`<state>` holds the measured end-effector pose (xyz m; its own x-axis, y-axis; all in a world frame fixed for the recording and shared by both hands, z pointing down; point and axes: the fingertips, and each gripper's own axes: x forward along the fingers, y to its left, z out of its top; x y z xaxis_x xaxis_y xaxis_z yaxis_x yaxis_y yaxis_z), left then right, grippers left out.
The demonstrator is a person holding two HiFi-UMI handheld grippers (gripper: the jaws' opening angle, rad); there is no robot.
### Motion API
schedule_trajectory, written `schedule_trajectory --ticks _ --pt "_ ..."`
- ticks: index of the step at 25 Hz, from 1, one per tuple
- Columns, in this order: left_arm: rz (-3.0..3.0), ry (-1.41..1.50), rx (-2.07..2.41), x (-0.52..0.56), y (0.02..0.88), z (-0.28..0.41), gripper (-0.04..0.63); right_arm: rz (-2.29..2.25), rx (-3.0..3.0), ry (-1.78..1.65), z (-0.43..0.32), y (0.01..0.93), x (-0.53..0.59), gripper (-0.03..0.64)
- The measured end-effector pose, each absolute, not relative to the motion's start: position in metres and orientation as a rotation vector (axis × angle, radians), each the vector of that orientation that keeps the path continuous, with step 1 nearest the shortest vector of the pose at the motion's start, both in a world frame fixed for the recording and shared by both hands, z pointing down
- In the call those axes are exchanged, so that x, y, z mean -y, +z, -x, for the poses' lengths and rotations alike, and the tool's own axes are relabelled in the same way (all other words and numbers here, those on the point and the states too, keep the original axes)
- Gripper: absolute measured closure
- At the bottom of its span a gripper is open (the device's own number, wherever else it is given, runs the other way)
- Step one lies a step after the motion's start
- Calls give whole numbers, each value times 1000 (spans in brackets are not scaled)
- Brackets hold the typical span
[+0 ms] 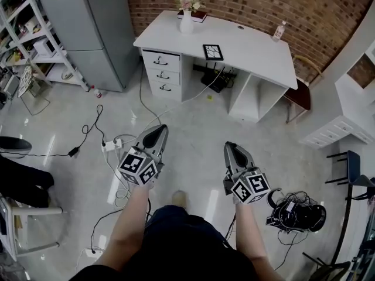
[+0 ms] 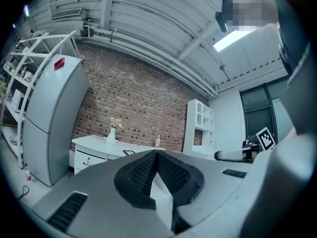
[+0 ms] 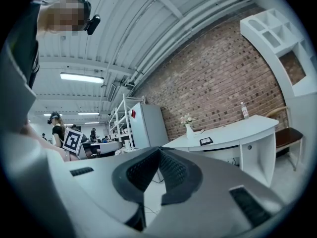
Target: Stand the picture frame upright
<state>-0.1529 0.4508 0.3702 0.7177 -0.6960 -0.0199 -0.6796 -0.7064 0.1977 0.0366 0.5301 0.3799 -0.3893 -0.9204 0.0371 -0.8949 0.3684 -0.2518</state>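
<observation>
The picture frame [image 1: 212,52] lies flat on the white counter [image 1: 258,54], near the middle of its front edge and well apart from both grippers. The left gripper [image 1: 158,131] and right gripper [image 1: 229,148] hang over the floor, jaws together on nothing. A flat frame gives little to pinch, so a clumsy lift could likely push it off that edge. Loose cables [image 1: 94,127] could snag the approach.

Bright ceiling strip lighting, fisheye-warped edges

Lab space: shelving [image 1: 36,48], desk [image 1: 253,50], floor cables [image 1: 296,214]
</observation>
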Motion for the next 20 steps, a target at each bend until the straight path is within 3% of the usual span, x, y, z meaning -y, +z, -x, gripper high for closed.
schedule_trajectory --ticks 20 --pt "-2741 -137 1013 -362 386 148 595 1712 -2398 -428 -48 391 -447 612"
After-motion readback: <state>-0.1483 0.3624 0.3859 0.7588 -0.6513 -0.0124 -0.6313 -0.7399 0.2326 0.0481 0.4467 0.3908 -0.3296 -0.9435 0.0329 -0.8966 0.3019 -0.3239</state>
